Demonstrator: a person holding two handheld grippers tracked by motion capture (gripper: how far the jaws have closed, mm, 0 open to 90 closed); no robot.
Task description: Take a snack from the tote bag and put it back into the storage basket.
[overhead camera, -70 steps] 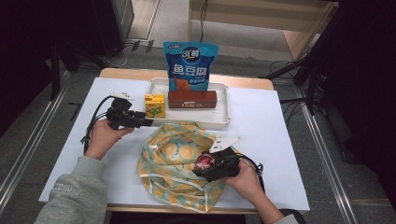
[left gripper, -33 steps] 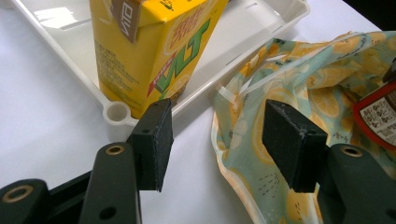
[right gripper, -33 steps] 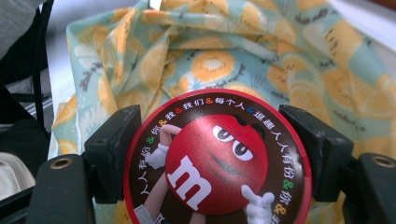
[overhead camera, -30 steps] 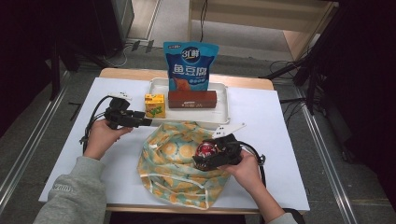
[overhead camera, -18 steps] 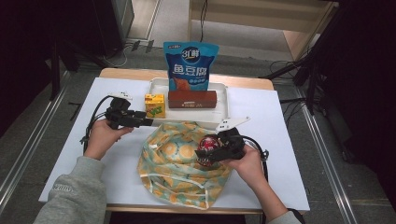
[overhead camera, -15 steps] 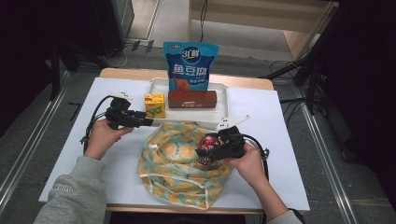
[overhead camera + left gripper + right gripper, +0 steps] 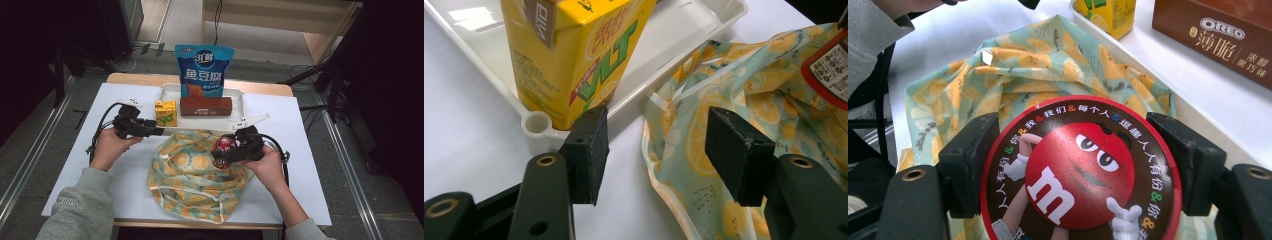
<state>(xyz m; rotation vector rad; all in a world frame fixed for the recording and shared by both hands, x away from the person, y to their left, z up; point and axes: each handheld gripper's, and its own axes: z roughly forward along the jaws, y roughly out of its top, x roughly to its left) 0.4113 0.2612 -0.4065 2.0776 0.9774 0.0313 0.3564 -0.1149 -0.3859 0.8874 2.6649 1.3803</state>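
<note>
The round red-and-brown M&M's candy tub is sitting clamped in the right claw, hanging just above the yellow-and-green lemon-print fabric bag that is lying crumpled on the white bench. In the right gripper view the two black pads are pressing on the tub's rim at nine and three o'clock, with the printed lid facing the camera, so the tub's axis is running along the claw rather than across it. In my judgement that is the relation the coming move is turning on: the bag's opening seems to be lying at about nine o'clock from the tub, towards the left hand, and the tub would be going in bottom first along its own axis.

The left claw is standing wide open and holding nothing. In the left gripper view its pads are framing bare bench, with the bag's pale hem just past the right pad and the yellow juice carton at eleven o'clock, standing upright in the corner of the white plastic tray. That claw is lying near the bag's edge, so it looks the better placed to be lifting the hem open.

Beyond, at twelve o'clock in the high view, the brown Oreo box is lying in the tray and a blue snack pouch is standing behind it.
</note>
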